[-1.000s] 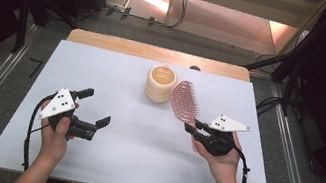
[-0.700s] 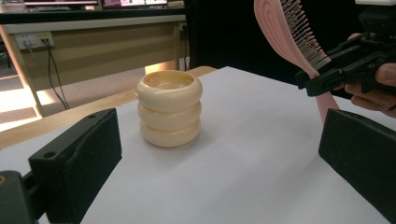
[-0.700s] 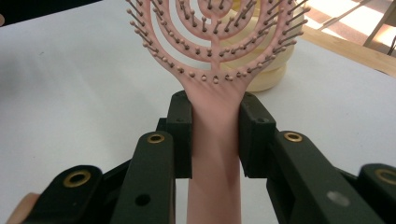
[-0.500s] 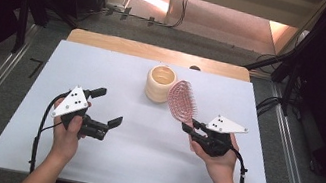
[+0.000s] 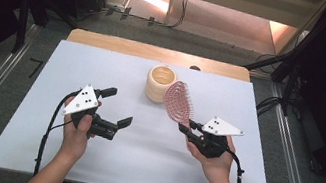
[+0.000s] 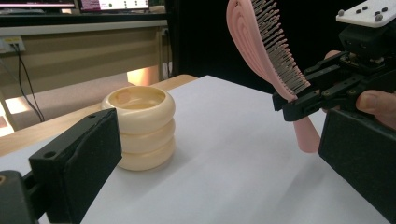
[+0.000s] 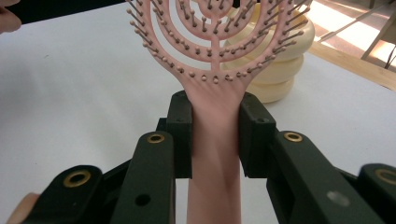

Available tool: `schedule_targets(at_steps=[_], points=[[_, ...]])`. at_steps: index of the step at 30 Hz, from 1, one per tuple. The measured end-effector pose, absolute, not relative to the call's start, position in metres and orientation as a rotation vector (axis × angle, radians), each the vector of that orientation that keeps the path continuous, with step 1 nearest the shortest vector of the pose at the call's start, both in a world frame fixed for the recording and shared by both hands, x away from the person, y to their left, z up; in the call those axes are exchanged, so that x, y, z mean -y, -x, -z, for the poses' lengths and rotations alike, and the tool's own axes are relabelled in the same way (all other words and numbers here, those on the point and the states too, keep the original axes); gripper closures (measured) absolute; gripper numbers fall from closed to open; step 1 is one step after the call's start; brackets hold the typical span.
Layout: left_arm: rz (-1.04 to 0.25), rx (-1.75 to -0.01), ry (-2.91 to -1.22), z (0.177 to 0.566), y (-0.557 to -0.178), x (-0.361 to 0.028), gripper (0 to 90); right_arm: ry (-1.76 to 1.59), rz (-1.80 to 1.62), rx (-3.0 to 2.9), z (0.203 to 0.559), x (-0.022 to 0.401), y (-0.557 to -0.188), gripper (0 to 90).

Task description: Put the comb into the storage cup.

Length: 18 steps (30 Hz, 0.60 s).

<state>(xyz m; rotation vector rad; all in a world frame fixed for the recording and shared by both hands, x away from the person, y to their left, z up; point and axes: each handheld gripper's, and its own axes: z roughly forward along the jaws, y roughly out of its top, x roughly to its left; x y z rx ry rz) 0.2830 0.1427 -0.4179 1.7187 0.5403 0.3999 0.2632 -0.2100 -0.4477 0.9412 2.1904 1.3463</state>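
Two hand-held grippers over the white table, the right one carrying a pink hairbrush.

The table bears a cream ribbed cup near the middle of its far edge, unmoved since the earlier frames. The hairbrush, tilted up off the surface, now has its head just beside the cup's right flank; the right gripper grasps its handle, both pads pressing it, as before. The left gripper, jaws released and holding nothing, has shifted from the left edge toward the table's centre.
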Motion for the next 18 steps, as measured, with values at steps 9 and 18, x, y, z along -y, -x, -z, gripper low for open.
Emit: schedule_targets(at_steps=[9, 18], points=[[-0.377, -0.528, -1.724, 0.418, -0.285, -0.133, 0.0, -0.918, -1.333, -2.212, 0.453, 0.201, -0.262, 68.0], [-0.353, -0.516, -1.720, 0.415, -0.286, -0.121, 0.0, -0.887, -1.327, -2.218, 0.458, 0.190, -0.259, 68.0]])
